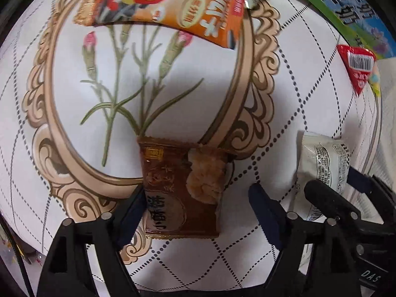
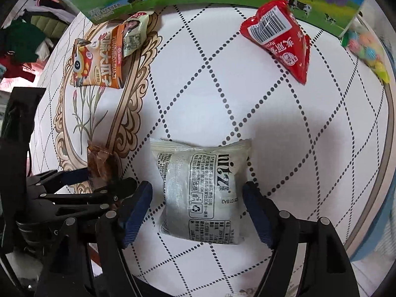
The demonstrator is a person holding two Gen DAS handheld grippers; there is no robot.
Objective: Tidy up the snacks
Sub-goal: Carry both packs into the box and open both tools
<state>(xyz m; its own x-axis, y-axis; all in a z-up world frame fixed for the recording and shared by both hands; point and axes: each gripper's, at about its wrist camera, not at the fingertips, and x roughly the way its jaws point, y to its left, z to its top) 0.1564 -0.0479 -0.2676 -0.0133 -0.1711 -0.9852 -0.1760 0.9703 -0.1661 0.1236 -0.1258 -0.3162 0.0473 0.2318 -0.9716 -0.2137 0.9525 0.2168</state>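
We note both grippers, left (image 1: 198, 212) and right (image 2: 198, 212), share one build: matte black angular linkage arms, silver round pivot pins, dark navy ridged pads (image 2: 138, 210) on the fingers. White letters "DAS" mark one black housing.

Brown packet (image 1: 183, 188): glossy plastic film w/ crimped ends. White packet (image 2: 201, 193): semi-matt plastic wrap, faint sheen. Red pouch (image 2: 279, 37) & orange pouch (image 2: 97, 61): shiny foil-type film. Tablecloth (image 2: 198, 94): smooth printed surface. Finger pads (image 2: 137, 212): matt blue, ribbed; gripper arms matt black plastic.
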